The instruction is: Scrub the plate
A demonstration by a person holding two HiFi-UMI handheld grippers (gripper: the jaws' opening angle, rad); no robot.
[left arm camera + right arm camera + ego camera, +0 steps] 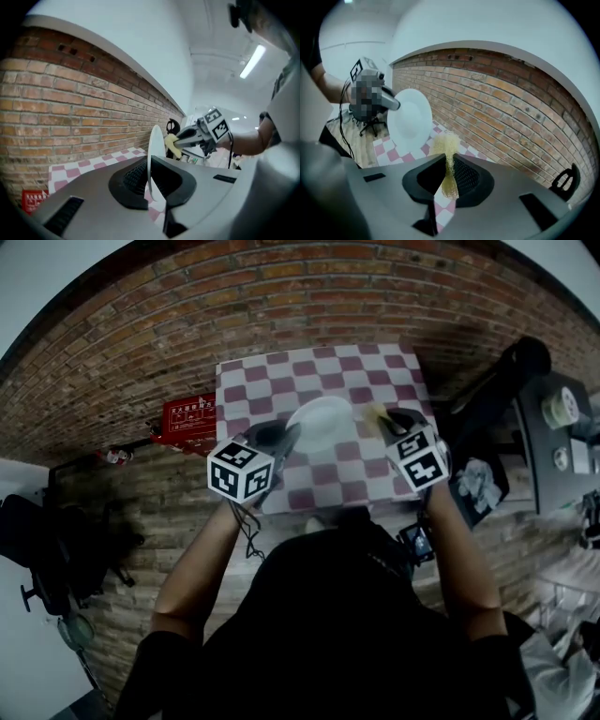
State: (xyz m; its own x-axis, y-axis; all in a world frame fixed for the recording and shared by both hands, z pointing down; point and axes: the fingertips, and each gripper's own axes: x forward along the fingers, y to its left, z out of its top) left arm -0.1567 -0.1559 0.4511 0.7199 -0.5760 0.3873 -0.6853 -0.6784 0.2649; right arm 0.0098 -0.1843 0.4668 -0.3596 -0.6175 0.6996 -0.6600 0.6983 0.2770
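Round white plate gripped by rim in left claw, tilted up on edge above pink-and-white checkered bench. Frayed yellow mesh scrub pad clamped in right claw, just beside plate; contact unclear. Brick wall behind.

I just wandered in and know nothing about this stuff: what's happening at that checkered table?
A person holds a gripper in each hand. The left gripper is clamped on the rim of a white plate, holding it on edge over the checkered table. The right gripper pinches a yellow scrubber close beside the plate. The two look slightly apart, so scrubbing seems about to begin.
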